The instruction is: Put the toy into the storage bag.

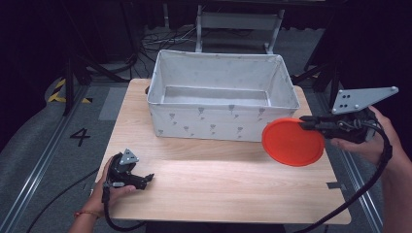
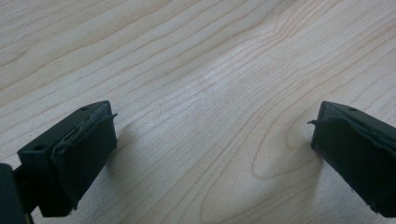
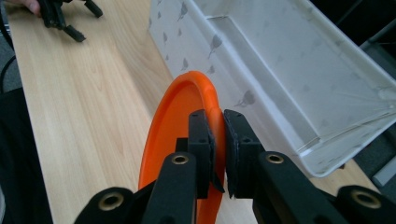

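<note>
An orange round plate [image 1: 293, 142] hangs above the table's right side, just in front of the white fabric bin [image 1: 222, 99]. My right gripper [image 1: 306, 122] is shut on the plate's rim and holds it tilted on edge. In the right gripper view the two jaws pinch the orange rim [image 3: 208, 100] near its top, with the bin [image 3: 289, 70] to the right. My left gripper [image 1: 145, 179] rests low at the table's front left, held by a hand. In the left gripper view its jaws stand wide apart over bare wood, nothing between the pads [image 2: 88, 144].
The light wooden table [image 1: 218, 184] has bare surface across its front and middle. The bin has an empty interior and stands at the table's back. Dark floor, cables and metal frames surround the table. A cable trails from each gripper off the front edge.
</note>
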A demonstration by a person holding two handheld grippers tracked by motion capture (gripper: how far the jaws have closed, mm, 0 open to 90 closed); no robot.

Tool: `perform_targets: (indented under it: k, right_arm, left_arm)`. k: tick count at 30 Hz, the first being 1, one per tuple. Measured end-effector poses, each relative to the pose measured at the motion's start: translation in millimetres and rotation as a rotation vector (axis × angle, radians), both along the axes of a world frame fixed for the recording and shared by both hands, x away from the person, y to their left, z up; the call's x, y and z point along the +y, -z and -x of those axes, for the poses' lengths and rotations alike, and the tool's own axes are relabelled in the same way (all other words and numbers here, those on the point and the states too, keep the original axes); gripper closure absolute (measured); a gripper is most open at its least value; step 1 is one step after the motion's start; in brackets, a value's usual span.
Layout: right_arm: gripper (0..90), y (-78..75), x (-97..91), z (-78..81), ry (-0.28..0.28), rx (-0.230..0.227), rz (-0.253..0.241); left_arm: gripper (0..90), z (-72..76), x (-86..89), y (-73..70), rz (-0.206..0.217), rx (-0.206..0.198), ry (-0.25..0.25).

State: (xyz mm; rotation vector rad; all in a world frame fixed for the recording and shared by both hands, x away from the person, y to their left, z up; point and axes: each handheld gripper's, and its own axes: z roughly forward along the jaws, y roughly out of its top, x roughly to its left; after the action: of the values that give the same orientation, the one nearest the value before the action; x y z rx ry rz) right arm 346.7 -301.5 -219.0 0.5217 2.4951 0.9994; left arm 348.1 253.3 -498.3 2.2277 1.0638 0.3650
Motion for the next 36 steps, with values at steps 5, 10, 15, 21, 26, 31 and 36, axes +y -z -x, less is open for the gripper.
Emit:
perform_targets:
  k: [5, 10, 15, 21, 26, 31, 36]
  right_arm:
    - [82.4, -21.2, 2.5, -5.1, 0.009, -0.034, 0.006]
    - [82.4, -38.1, 8.5, -15.5, 0.011, -0.052, 0.019]
    - [82.4, -48.2, 13.0, -26.8, 0.017, -0.057, 0.013]
    - [82.4, -60.4, 15.3, -41.5, 0.037, -0.068, 0.002]
    - [82.4, -71.2, 22.5, -60.5, 0.045, -0.068, 0.001]
    - [82.4, -77.0, 35.1, -81.6, 0.053, -0.072, 0.024]
    - [82.4, -84.4, 43.0, -98.5, 0.056, -0.079, 0.036]
  left_arm:
    - [0.5, 0.0, 0.0, 0.0, 0.0, 0.0, 0.0]
    - [0.5, 0.0, 0.0, 0.0, 0.0, 0.0, 0.0]
    - [0.5, 0.0, 0.0, 0.0, 0.0, 0.0, 0.0]
    - [0.5, 0.0, 0.0, 0.0, 0.0, 0.001, 0.001]
    - [0.5, -0.1, 0.4, -0.2, -0.004, 0.0, 0.004]
    - [0.5, -0.1, 0.5, -0.2, -0.004, -0.001, 0.006]
    - [0.5, 0.0, 0.5, -0.2, -0.004, -0.001, 0.005]
